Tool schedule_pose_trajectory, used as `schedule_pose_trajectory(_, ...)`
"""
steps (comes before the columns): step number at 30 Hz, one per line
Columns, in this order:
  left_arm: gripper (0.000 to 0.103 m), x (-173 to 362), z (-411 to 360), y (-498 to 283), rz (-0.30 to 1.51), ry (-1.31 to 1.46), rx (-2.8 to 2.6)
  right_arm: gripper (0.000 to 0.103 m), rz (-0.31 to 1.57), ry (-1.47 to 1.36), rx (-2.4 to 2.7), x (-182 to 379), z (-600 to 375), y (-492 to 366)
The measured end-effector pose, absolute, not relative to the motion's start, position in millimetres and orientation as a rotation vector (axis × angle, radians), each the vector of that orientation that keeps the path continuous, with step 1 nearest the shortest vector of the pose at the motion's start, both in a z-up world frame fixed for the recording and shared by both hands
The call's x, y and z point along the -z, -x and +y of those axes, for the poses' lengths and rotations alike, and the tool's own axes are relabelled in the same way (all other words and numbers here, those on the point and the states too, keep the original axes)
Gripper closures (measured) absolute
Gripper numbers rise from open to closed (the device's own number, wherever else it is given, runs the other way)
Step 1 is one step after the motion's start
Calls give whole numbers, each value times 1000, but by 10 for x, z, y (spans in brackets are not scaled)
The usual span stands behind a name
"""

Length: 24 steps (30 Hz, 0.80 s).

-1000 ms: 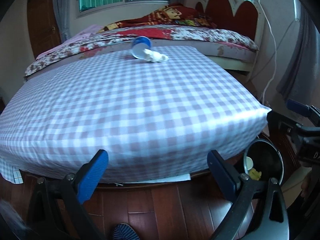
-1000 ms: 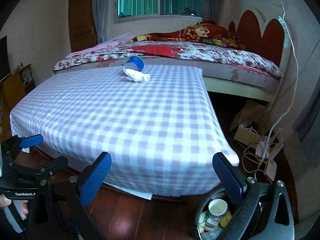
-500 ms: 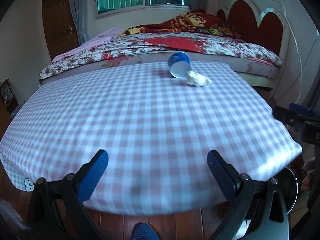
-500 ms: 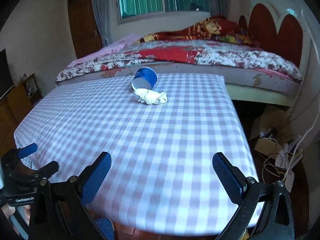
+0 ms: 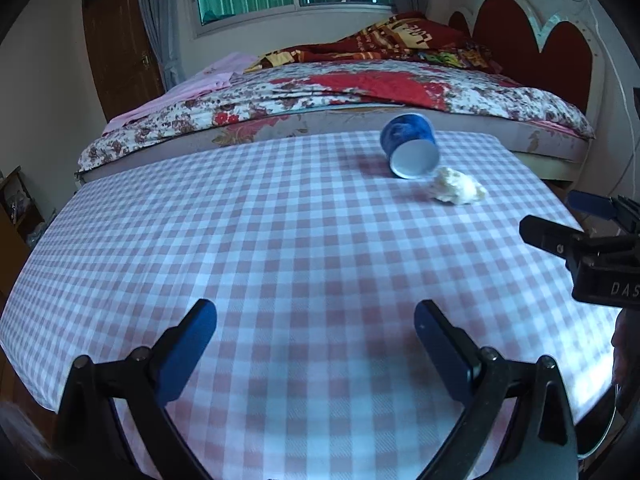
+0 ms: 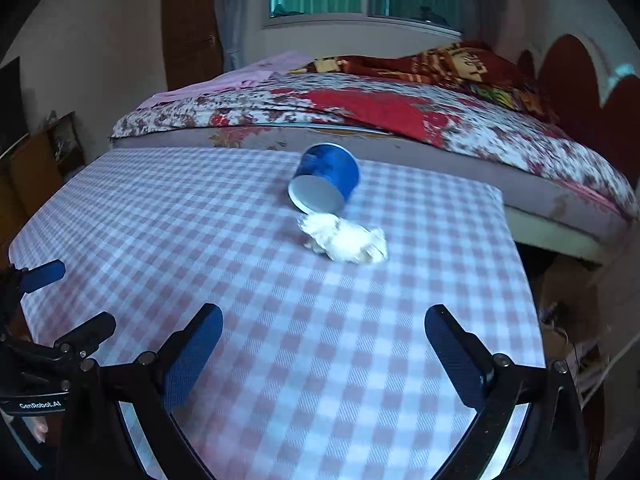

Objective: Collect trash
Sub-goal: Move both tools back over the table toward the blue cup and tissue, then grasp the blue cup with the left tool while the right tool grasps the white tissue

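A blue paper cup (image 5: 410,146) lies on its side at the far right of the checked table (image 5: 280,248), mouth toward me. A crumpled white tissue (image 5: 458,191) lies just in front of it. Both show in the right wrist view: cup (image 6: 326,178), tissue (image 6: 346,238). My left gripper (image 5: 316,344) is open and empty above the table's near part. My right gripper (image 6: 324,350) is open and empty, nearer the trash; it also shows at the right edge of the left wrist view (image 5: 576,224). The left gripper shows at the left edge of the right wrist view (image 6: 56,300).
A bed with a floral cover (image 5: 360,88) stands right behind the table. Its red headboard (image 5: 532,40) is at the right. A wooden door (image 5: 116,44) is at the back left. Boxes and cables (image 6: 568,304) lie on the floor right of the table.
Both grippers have risen from floor level and moved forward over the table toward the cup and tissue. The bin on the floor has dropped out of view. Both stayed open.
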<state>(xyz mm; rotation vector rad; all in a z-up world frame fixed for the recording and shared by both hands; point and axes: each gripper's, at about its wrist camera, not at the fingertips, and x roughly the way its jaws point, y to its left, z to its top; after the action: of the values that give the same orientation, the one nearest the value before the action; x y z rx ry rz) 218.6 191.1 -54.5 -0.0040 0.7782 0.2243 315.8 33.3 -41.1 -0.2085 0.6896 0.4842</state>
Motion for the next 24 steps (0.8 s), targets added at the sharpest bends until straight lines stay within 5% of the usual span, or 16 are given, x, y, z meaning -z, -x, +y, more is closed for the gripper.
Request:
schedule_pose_trajectory(4, 3, 641, 2016, -2416, 796, 10, -234, 3, 716, 218, -505, 515, 544, -3473)
schedule_pose_trajectory(10, 3, 739, 2060, -2699, 809, 28, -228, 21, 780, 230, -514, 745, 733, -3941)
schedule_pose_trajectory(12, 3, 769, 2040, -2769, 815, 33, -222, 30, 799, 229, -511, 819, 743, -4050)
schedule_pose_trajectory(16, 3, 804, 1953, -2950, 821, 33, -199, 64, 806, 218, -503, 871, 616, -4207)
schedule_pose_trajectory(24, 3, 704, 1508, -3533, 782, 42, -111, 68, 779, 121, -420, 743, -7, -4498)
